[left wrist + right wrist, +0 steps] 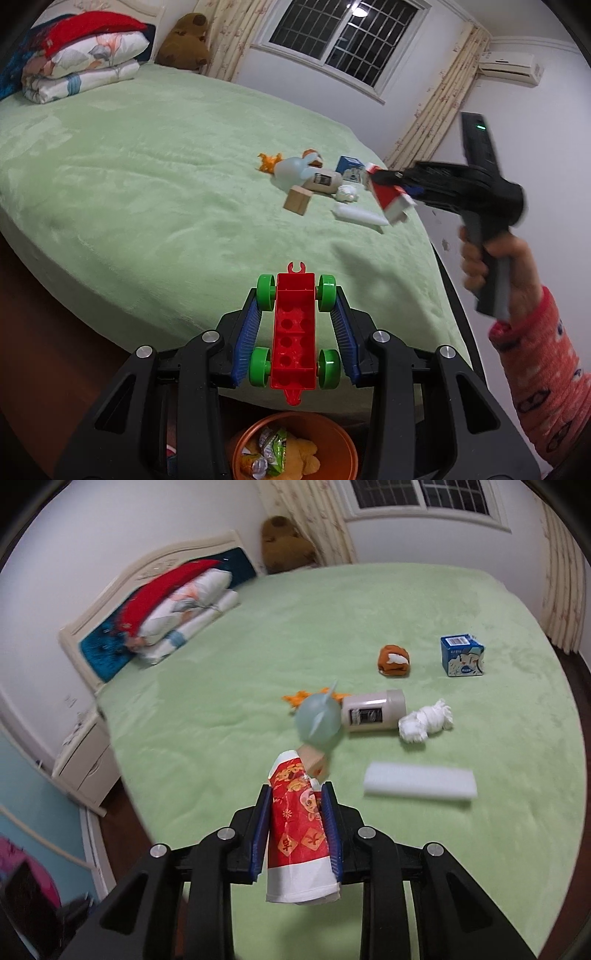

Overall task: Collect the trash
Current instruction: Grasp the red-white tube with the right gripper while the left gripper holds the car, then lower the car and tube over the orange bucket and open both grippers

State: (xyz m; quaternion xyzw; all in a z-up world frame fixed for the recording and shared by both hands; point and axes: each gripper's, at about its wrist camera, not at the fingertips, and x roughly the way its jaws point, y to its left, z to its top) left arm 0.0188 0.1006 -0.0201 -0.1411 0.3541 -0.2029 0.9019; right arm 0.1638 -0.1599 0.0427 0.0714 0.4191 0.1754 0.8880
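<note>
My left gripper (pixel 295 291) is shut on a red toy car base with green wheels (pixel 294 332), held above the near bed edge. Below it stands an orange bin (pixel 295 446) with wrappers inside. My right gripper (pixel 297 794) is shut on a crumpled red and white paper cup (pixel 299 834), held above the bed; it shows in the left wrist view (pixel 391 195) too. On the green bed (pixel 406 602) lie a white crumpled tissue (pixel 426 722), a white foam strip (pixel 419 781), a grey jar (pixel 373 710) and a blue carton (pixel 461 655).
A pale blue balloon-like toy (pixel 317 720), a wooden block (pixel 314 762), an orange scrap (pixel 295 698) and a brown cloth lump (pixel 393 661) lie mid-bed. Folded quilts (pixel 77 62) and a brown plush (pixel 184 42) sit at the headboard. A nightstand (pixel 85 760) stands beside the bed.
</note>
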